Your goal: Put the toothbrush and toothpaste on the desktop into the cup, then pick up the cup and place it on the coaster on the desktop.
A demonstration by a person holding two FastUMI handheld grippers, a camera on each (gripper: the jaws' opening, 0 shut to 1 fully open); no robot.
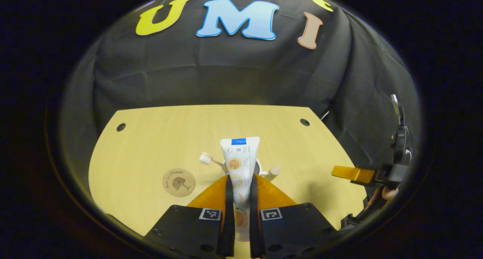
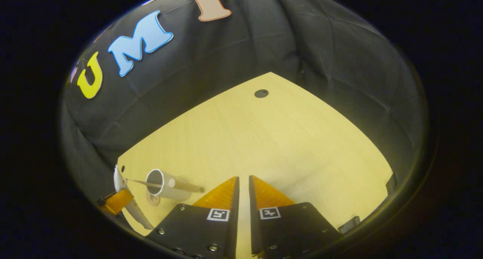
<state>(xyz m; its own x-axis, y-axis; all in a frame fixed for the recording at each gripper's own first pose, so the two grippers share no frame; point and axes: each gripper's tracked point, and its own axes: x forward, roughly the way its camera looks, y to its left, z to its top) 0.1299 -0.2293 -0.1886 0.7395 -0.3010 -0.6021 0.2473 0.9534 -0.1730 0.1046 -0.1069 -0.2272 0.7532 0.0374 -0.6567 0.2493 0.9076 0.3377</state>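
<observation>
My left gripper [image 1: 241, 178] is shut on the white toothpaste tube [image 1: 240, 159], which stands upright between its fingers, right in front of the cup. The white cup [image 2: 162, 185] is mostly hidden behind the tube in the left gripper view; a bit of its rim [image 1: 259, 164] shows. The wooden toothbrush [image 1: 206, 159] seems to lie across the cup's top, bristles to the left, handle end [image 1: 273, 171] to the right. The round cork coaster [image 1: 178, 182] lies left of the cup. My right gripper [image 2: 243, 178] is shut and holds nothing, low over bare desktop.
The wooden desktop [image 2: 264, 138] has dark round holes near its far corners [image 1: 120, 127]. The booth's black cloth hangs behind it. The right gripper's orange finger [image 1: 353, 173] and a hand show at the desk's right edge. The left gripper [image 2: 117, 200] with the tube shows beside the cup.
</observation>
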